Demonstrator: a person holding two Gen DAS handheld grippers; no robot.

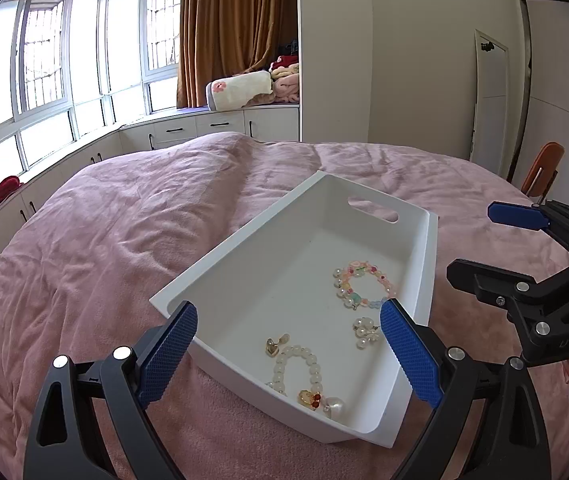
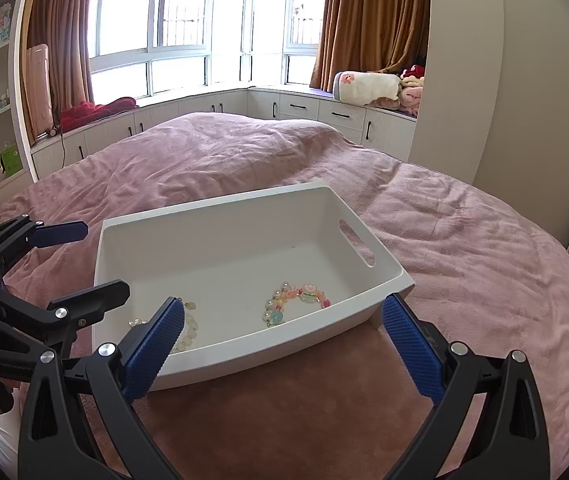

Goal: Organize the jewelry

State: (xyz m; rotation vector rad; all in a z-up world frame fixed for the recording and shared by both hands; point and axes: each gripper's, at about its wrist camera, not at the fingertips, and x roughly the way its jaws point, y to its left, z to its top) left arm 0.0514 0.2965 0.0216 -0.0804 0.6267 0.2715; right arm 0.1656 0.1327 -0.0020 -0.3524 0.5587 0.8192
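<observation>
1. The white bin (image 1: 244, 264) sits on the pink bedspread (image 1: 104, 240), its handle slot at the far end, toward 1 o'clock in the left wrist view.
2. Inside lie a colourful bead bracelet (image 1: 362, 284) at 3 o'clock of the bin floor, a pearl cluster (image 1: 365, 330) just below it, a gold heart charm (image 1: 272, 346) and a white pearl bracelet (image 1: 298, 372) at 6 o'clock.
3. The left gripper (image 1: 288, 354) hangs over the bin's near end, jaws wide apart, holding nothing.
4. The right gripper (image 2: 284, 350) faces the bin's long side, jaws wide apart, holding nothing.
</observation>
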